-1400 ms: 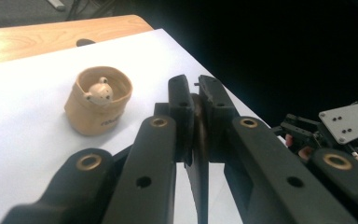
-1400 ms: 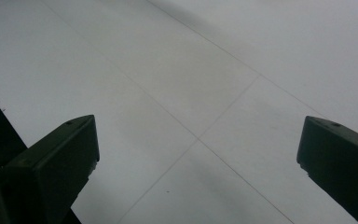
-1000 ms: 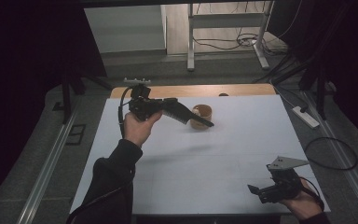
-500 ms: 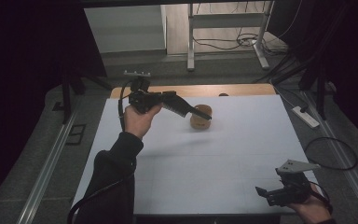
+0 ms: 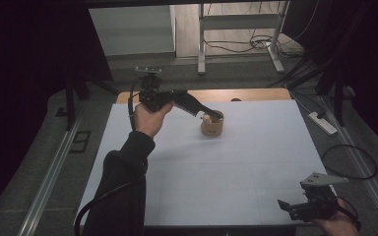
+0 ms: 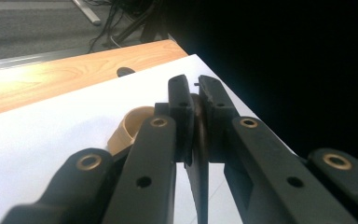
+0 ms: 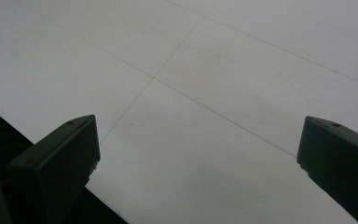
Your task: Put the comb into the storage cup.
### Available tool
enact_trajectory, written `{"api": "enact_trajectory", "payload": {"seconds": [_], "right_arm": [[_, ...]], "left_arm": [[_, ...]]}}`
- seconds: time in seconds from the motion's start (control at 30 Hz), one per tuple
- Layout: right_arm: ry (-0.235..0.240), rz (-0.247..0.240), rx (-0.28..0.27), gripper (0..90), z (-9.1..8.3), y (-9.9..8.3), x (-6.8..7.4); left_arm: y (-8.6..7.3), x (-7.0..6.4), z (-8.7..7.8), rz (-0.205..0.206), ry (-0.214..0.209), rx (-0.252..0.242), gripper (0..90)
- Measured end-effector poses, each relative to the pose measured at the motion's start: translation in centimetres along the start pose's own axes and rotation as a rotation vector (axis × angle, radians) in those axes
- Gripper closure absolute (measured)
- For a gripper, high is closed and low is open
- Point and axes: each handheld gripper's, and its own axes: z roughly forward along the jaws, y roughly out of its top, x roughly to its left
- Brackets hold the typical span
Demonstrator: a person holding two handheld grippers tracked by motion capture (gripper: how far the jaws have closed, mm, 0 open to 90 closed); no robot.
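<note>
A tan round cup (image 5: 211, 129) stands on the white table (image 5: 226, 177) toward the back, with something small and white (image 5: 206, 118) at its rim. My left gripper (image 5: 210, 114) reaches in from the left, its tips just above that rim. In the left gripper view the left gripper (image 6: 192, 84) is shut on a thin dark flat piece (image 6: 199, 140) held edge-on, and the cup (image 6: 129, 128) shows behind its left jaw. My right gripper (image 5: 281, 203) rests at the table's near right corner. In the right gripper view the right gripper (image 7: 198, 126) is open over bare white table, holding nothing.
A wooden strip (image 5: 256, 94) runs along the table's far edge, with a dark round mark (image 5: 235, 100) on it. A power strip (image 5: 322, 123) and cables lie on the floor at right. Metal frame legs (image 5: 201, 44) stand beyond the table.
My left hand has lifted and drawn back a little while its jaw tips stay at the cup. The right gripper has slid slightly toward the near right corner.
</note>
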Motion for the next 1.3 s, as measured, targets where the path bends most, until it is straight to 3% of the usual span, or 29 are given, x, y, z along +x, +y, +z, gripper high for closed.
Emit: {"api": "enact_trajectory", "payload": {"seconds": [0.4,1.3], "right_arm": [[-0.032,0.037,-0.009,0.0,-1.2,-0.9,-0.3],[-0.054,0.038,-0.023,0.0,-2.1,-1.6,-0.1]], "left_arm": [[1.0,0.5,1.3,-0.008,0.048,0.013,83.5],[1.7,2.0,3.9,-0.037,0.111,0.064,83.6]]}}
